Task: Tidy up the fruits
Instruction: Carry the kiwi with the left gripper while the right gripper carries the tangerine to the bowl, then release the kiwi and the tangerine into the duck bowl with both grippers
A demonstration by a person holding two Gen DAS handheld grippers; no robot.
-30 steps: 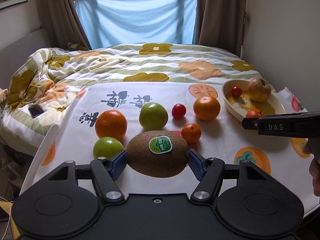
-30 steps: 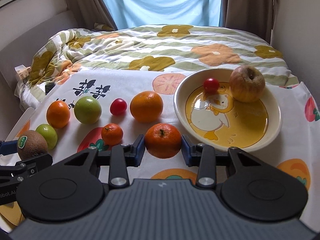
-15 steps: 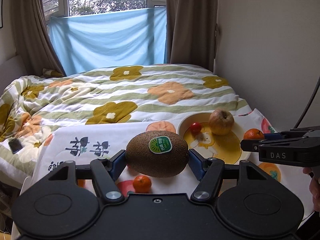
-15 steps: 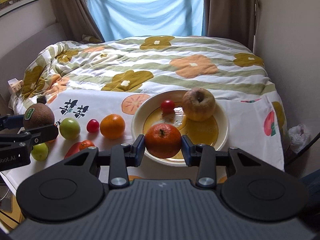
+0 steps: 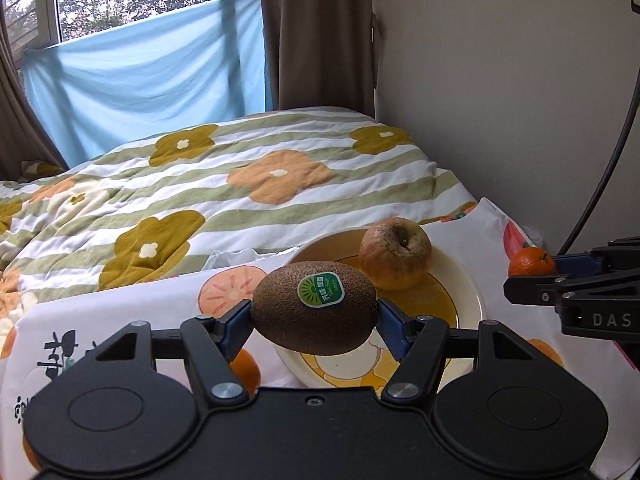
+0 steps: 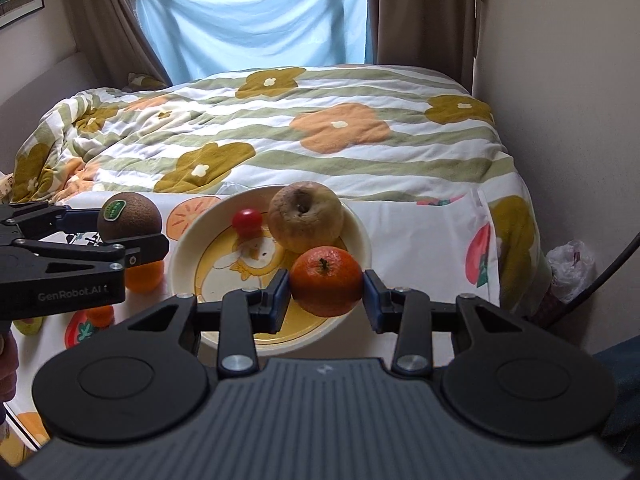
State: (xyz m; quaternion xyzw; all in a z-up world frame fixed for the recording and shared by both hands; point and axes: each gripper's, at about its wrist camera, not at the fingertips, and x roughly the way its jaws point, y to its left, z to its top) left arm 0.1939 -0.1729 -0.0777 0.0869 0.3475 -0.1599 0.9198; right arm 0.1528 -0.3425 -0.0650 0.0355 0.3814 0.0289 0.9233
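My left gripper (image 5: 315, 322) is shut on a brown kiwi (image 5: 315, 312) with a green sticker, held above the near left rim of the cream plate (image 5: 468, 300). My right gripper (image 6: 325, 294) is shut on a mandarin (image 6: 326, 286), held over the plate's (image 6: 184, 248) near right part. On the plate lie a wrinkled apple (image 6: 306, 216) and a cherry tomato (image 6: 247, 220). The kiwi (image 6: 129, 216) and left gripper (image 6: 132, 240) show at the left of the right wrist view; the mandarin (image 5: 532, 261) and right gripper (image 5: 532, 270) show at the right of the left wrist view.
The table has a fruit-print cloth (image 6: 420, 232). Left of the plate lie an orange (image 6: 145, 276), a small mandarin (image 6: 100, 315) and a green fruit (image 6: 29, 325), partly hidden. A quilted bed (image 6: 320, 128) lies behind; a wall (image 6: 560, 80) and cable (image 6: 600, 280) stand at the right.
Both grippers moved right and forward toward the plate with their fruit. The kiwi went from over the loose fruits to the plate's left rim; the mandarin now hangs over the plate.
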